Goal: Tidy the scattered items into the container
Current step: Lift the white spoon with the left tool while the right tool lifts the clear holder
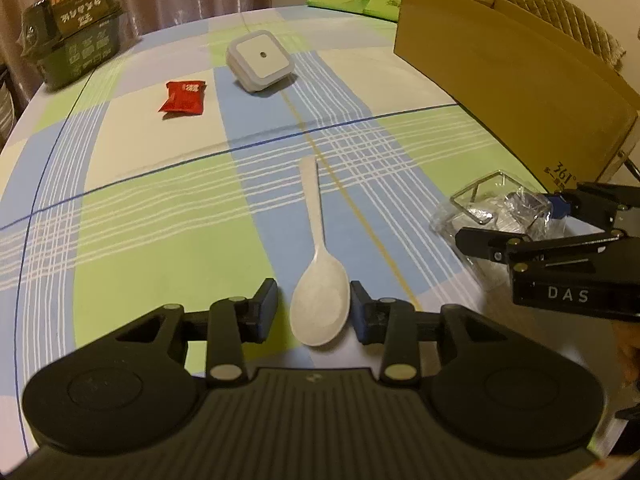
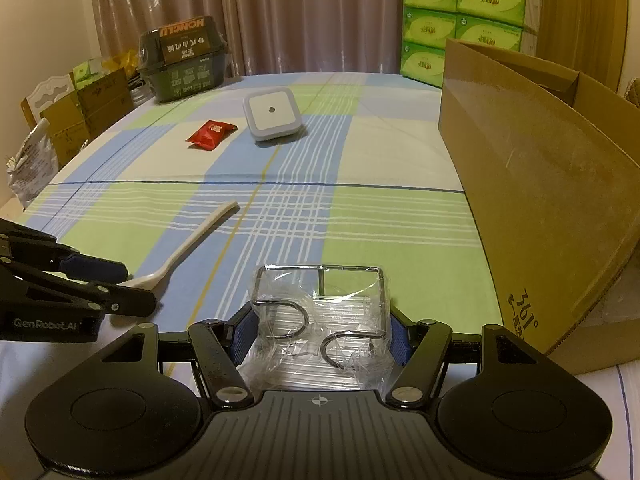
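The left gripper [image 1: 313,310] is sitting low around the bowl of the long white plastic spoon [image 1: 318,280]. Its jaws are standing just a bit wider than the bowl. The right-hand pad is touching the bowl's edge, but the other pad is showing a thin gap, so it is not squeezing yet. The spoon is lying flat on the checked blue and green tablecloth [image 1: 160,220], well away from the big brown cardboard box [image 1: 516,80].

The right gripper [image 2: 322,336] is standing about half open around the shiny wire rack wrapped in clear plastic [image 2: 320,312], just beside the box. Its blue pads are touching the wrap on both sides.

The spoon bowl is round and smooth, so it might be slipping out or tipping when lifted. The crinkly wrap might be sliding too, and the rack could be dropping before reaching the box.
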`<state>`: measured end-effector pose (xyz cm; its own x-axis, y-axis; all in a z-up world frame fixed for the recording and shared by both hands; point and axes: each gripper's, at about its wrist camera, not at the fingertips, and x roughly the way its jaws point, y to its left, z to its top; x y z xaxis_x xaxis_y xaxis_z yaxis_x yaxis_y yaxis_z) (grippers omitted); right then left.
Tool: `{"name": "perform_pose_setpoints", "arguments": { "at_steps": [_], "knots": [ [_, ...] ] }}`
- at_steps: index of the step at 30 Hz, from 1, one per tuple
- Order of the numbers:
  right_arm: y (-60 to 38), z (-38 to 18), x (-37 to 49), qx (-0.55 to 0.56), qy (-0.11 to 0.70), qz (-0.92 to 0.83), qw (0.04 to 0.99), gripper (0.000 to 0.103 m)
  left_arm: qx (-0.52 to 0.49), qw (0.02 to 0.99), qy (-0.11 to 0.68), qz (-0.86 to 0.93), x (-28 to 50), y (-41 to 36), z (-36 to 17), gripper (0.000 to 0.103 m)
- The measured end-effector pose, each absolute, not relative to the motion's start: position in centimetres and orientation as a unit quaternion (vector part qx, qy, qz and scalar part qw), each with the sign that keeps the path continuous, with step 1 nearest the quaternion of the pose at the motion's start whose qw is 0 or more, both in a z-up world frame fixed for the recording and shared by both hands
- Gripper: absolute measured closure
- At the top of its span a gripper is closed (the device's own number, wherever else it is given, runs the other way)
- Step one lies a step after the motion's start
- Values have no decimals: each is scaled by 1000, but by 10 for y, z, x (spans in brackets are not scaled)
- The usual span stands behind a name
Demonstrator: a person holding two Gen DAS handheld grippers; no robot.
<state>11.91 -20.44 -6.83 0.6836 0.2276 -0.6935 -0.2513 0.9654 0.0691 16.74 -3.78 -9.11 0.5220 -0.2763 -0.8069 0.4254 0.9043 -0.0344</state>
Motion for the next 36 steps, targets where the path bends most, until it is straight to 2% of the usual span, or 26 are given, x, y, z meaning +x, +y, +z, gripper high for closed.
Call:
{"name": "perform_pose_setpoints", "arguments": {
  "at_steps": [16,18,20,36],
  "knots": [
    [-206,-69,121,-12,375,131,918,41,59,866,456,-196,164,-37,-89,70],
    [-206,-69,121,-11,374,130,918,41,65,867,453,-195,164,-39,-90,70],
    [-206,-69,122,-10,374,129,919,41,75,869,450,-192,163,-41,-90,76],
    [-208,-56,118,-16,364,130,922,41,91,887,413,-185,157,-42,-74,76]
  ]
}}
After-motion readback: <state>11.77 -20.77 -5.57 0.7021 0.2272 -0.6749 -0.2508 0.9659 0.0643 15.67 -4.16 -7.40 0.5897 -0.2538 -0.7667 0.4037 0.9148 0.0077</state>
